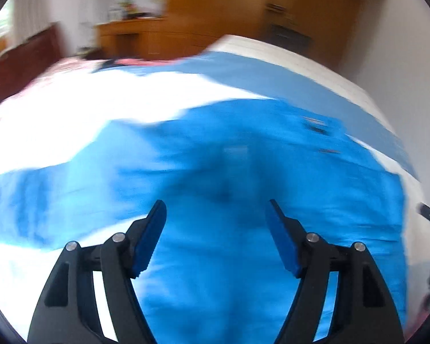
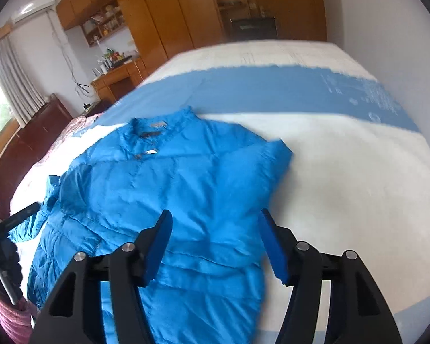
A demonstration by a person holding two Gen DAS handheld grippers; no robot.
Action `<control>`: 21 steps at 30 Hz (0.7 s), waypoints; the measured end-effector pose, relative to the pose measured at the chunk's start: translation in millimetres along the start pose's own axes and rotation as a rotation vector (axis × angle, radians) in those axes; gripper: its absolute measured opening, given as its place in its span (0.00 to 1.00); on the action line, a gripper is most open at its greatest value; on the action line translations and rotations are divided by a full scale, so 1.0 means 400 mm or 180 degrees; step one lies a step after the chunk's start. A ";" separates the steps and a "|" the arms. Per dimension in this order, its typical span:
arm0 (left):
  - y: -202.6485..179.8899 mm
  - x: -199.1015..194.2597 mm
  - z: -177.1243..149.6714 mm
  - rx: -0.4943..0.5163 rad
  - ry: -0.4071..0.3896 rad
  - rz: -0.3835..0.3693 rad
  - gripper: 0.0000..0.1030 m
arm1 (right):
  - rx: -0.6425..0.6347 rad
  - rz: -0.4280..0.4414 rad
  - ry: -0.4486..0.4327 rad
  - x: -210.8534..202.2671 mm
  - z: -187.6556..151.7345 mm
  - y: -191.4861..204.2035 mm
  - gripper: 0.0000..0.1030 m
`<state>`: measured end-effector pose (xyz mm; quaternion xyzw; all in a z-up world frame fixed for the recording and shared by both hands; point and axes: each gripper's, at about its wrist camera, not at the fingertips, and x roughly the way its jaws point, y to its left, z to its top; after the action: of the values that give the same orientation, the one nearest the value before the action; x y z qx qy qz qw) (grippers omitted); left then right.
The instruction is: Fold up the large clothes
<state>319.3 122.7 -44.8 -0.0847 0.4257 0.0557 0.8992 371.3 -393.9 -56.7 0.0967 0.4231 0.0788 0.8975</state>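
A bright blue padded jacket (image 2: 163, 177) lies spread on the bed (image 2: 358, 186), collar (image 2: 157, 127) toward the far side. One sleeve (image 2: 261, 157) is folded in at the right and the other (image 2: 43, 209) trails off to the left. My right gripper (image 2: 216, 213) hovers open over the jacket's near right part, with nothing between its blue pads. The left wrist view is motion-blurred. There my left gripper (image 1: 216, 205) stands open above the jacket (image 1: 229, 157), with only fabric far below its fingers.
The bed sheet is white with a wide blue stripe (image 2: 272, 91) behind the jacket. A pink patterned cloth (image 2: 71, 126) lies at the far left of the bed. Wooden wardrobes (image 2: 172, 14), a desk (image 2: 114, 80) and a dark red cabinet (image 2: 28, 132) stand beyond.
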 end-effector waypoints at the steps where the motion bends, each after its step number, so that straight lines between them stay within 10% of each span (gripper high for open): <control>1: 0.074 -0.016 -0.016 -0.0149 0.0011 0.0203 0.69 | 0.0034 -0.0025 0.0042 0.006 -0.002 -0.016 0.61; 8: 0.508 -0.093 -0.135 -0.1319 0.0186 0.1407 0.70 | 0.0147 -0.0055 0.0252 0.063 -0.018 -0.074 0.61; 13: 0.690 -0.106 -0.157 -0.1980 0.0035 0.1083 0.70 | 0.0053 -0.0051 0.0316 0.085 -0.029 -0.051 0.60; 21: 0.719 -0.044 -0.103 -0.2172 -0.0062 0.0984 0.73 | -0.0007 -0.0101 0.0370 0.111 -0.040 -0.042 0.60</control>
<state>227.5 395.7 -87.1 -0.3137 0.3818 0.3303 0.8042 387.8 -398.7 -103.9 0.0843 0.4759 0.0706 0.8726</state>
